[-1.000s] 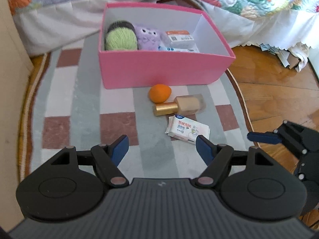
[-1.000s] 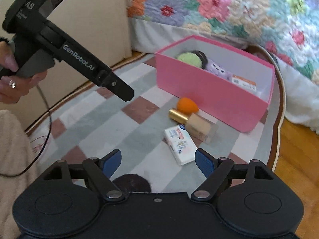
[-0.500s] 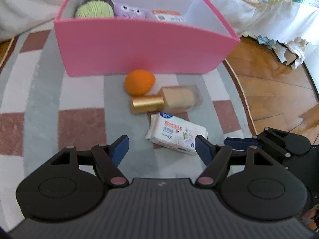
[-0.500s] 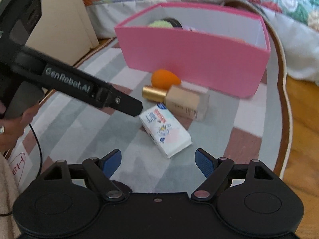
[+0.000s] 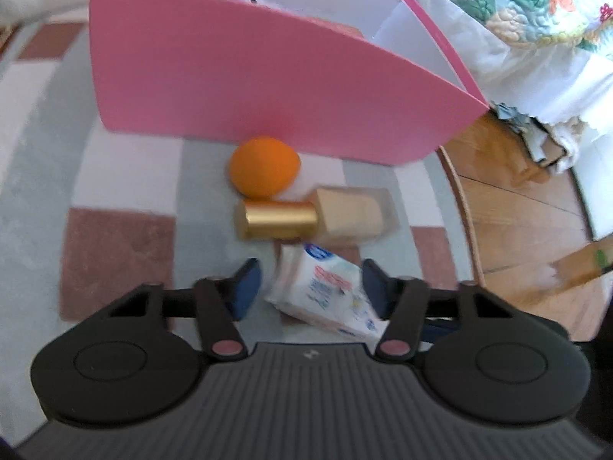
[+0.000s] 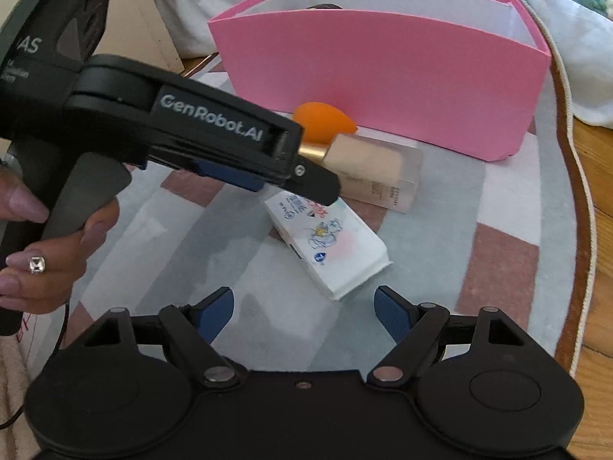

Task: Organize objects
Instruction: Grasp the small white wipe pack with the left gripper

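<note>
Closing the left claw (image 5: 308,287) around the tissue pack (image 5: 325,295) on the rug (image 5: 115,253), jaws just narrowed, one pad against the pack, the other not yet touching. Holding the right claw (image 6: 304,312) wide and empty just beside it. Already in the pink box (image 5: 249,76) near the rug's far edge: yarn and a few small items. Still out, just before the box: orange sponge (image 5: 264,166), foundation bottle (image 5: 314,216), tissue pack.
</note>
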Demonstrator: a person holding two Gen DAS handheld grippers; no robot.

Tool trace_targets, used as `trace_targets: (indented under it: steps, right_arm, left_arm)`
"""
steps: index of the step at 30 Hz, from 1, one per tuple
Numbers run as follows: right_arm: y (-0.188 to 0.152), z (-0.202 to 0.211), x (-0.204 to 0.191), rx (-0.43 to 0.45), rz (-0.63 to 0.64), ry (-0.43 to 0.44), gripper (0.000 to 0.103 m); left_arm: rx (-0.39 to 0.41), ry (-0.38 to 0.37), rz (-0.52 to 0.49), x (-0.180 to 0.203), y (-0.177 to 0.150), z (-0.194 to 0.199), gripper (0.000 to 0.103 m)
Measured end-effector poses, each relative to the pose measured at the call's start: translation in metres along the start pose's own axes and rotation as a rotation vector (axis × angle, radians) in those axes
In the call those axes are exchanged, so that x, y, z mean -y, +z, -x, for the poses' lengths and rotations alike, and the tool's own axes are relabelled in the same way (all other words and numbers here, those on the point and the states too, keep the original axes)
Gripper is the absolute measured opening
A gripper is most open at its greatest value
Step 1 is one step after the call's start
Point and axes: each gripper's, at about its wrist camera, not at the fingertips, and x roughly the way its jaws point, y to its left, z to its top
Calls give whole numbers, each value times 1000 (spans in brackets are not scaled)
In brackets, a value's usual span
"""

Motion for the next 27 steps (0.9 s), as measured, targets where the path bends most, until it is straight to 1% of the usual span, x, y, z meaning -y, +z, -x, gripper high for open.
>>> trace_targets:
  steps: [2,4,6,8,11,12,14,15,16,18,19,22,23,24,25,26,27]
  right_arm:
    - [0,-1,-1,2,-9,14,84]
    - [0,-1,-3,0,-20,7,86]
    - [-2,1,-5,1,-27,0,86]
    - [-4,3,-8,1,-16,-7,86]
    - [-11,7,-16,1,19,10,86]
    - [-13,7,-19,1,37,10,86]
    - [-17,7,-25,7,68,-10,86]
    - [-18,6,-25,12,77,-25,85]
    - [-19,4,-24,15,83,-43,85]
    - [-22,2,-22,20,101,-114,85]
    - [-23,2,-21,24,112,-119,85]
    - [-25,5,-15,45,95,-90,85]
    - [-25,6,-14,53,87,-81,83]
    - [-25,7,-14,60,84,-74,77]
    - [-25,7,-15,69,90,-70,74]
    - [-24,7,-17,71,100,-76,66]
    - [-22,6,-20,71,116,-100,57]
  left_arm:
    - [-26,-31,48,-3,-4,0,46]
    - [-57,-27,76,-2,-11,1,46]
    - [-103,-20,133,-1,-20,7,46]
    - [-131,-11,153,2,-30,12,46]
    - [-133,18,162,0,-42,15,46]
    - [-128,13,174,-2,-44,16,45]
    - [-120,12,204,-6,-43,17,45]
    - [-108,22,208,-7,-42,17,45]
    - [-91,42,196,-5,-42,17,44]
    - [-90,62,151,1,-43,15,45]
    - [-89,74,128,4,-44,15,45]
    - [-77,106,77,12,-44,12,42]
    - [-71,109,69,13,-44,12,41]
    - [-68,108,69,13,-43,11,40]
    - [-66,105,70,13,-43,11,40]
    - [-64,102,73,12,-42,11,40]
    - [-63,99,76,11,-41,11,40]
